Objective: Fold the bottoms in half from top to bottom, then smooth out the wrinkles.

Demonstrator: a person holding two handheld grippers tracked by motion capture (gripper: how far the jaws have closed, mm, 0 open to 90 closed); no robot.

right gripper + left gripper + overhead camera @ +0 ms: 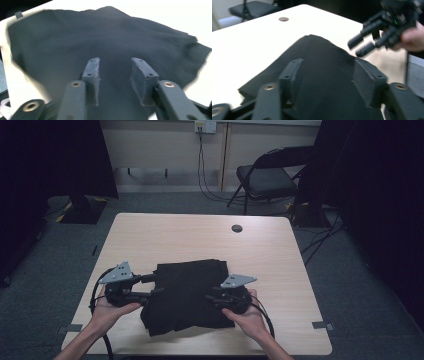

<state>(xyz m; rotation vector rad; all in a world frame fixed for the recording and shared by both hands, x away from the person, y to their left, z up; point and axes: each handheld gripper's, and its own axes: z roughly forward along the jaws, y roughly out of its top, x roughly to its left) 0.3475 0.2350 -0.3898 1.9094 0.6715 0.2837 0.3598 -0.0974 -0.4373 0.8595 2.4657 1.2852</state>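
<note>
**Folding station: black cloth between holds**

Wooden table (165, 232), pale and bare along its near edge, carries a black cloth (187, 295) lying partly folded at the centre of the near half. Left gripper (154, 285) sits at the cloth's left edge, right gripper (212, 296) at its right edge; both point inward. Each claw stands spread, with cloth beneath the jaws and nothing pinched. Judged step: between grasps during folding. The next move calls for lowering one jaw under a cloth edge and closing on it, preferably at matching corners, so the layers lift together. Further out, the table has a round cable hole (236, 228). Beyond it stand a folding chair (270, 177), grey carpet and a wall socket (205, 126) with trailing cables
</note>
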